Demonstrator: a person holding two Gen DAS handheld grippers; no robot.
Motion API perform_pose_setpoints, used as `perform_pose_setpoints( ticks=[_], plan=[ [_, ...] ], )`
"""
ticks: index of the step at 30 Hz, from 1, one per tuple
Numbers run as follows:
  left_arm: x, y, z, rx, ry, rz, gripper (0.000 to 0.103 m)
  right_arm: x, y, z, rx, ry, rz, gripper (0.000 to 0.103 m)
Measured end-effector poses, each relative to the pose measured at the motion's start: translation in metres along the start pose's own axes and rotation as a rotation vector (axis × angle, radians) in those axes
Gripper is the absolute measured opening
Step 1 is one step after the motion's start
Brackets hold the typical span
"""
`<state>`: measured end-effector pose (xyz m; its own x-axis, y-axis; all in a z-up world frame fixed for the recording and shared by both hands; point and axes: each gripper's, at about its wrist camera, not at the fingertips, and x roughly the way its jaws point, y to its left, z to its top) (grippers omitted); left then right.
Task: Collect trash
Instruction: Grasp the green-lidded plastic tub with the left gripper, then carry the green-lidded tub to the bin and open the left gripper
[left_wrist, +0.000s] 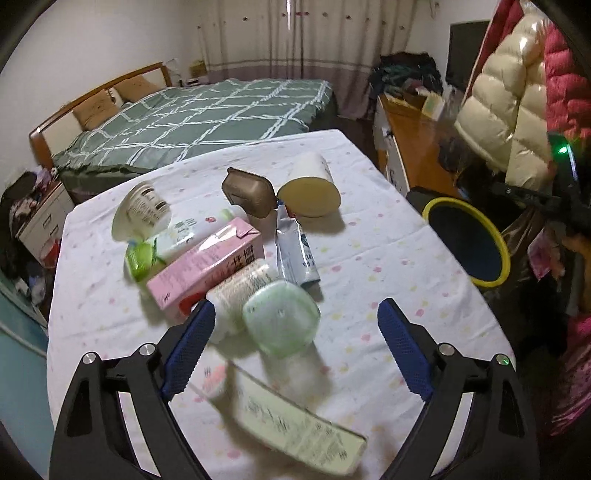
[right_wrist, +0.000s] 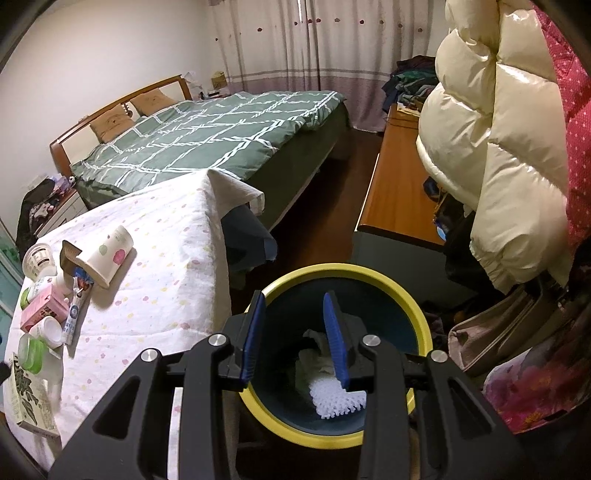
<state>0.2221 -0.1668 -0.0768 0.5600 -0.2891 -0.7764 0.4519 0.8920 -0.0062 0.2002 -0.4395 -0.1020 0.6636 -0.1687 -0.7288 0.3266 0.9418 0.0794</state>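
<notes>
A yellow-rimmed bin (right_wrist: 417, 306) stands on the floor beside the worktop (left_wrist: 388, 236). Inside lie a white spiky plastic piece (right_wrist: 328, 400) and crumpled pale scraps (right_wrist: 314, 356). The right claw (right_wrist: 295, 338) hovers over the bin, partly parted, grasping nothing. The left claw (left_wrist: 295, 343) is spread wide above the worktop's trash, empty: a green-lidded jar (left_wrist: 266, 310) on its side, a pink carton (left_wrist: 210, 269), a paper cup (left_wrist: 312, 184), a tube (left_wrist: 295, 254), a brown case (left_wrist: 249, 195), a flat box (left_wrist: 295, 424).
</notes>
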Motion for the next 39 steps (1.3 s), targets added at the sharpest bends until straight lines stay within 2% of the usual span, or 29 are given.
perform_pose_setpoints(
  ticks=[4,10,14,21,24,31,39],
  plan=[
    [0.017,0.004,0.005,0.028,0.051,-0.036,0.088,0.002,-0.001,0.000,0.000,0.006,0.001,0.032],
    [0.041,0.006,0.005,0.051,0.130,-0.027,0.081,0.007,0.002,-0.001,-0.001,0.015,0.011,0.032],
    [0.049,0.008,0.005,0.059,0.150,-0.023,0.078,0.012,0.008,-0.002,-0.010,0.022,0.022,0.032],
    [0.065,0.005,0.002,0.072,0.201,-0.029,0.065,0.018,0.011,-0.005,-0.011,0.036,0.038,0.032],
    [0.067,0.006,0.002,0.070,0.200,-0.017,0.056,0.018,0.011,-0.007,-0.008,0.039,0.044,0.032],
    [0.054,0.001,0.006,0.074,0.177,-0.038,0.056,0.004,0.005,-0.024,0.014,0.018,0.068,0.032],
    [0.017,-0.030,0.024,0.118,0.086,-0.060,0.056,-0.020,-0.011,-0.055,0.032,-0.003,0.052,0.032]
  ],
)
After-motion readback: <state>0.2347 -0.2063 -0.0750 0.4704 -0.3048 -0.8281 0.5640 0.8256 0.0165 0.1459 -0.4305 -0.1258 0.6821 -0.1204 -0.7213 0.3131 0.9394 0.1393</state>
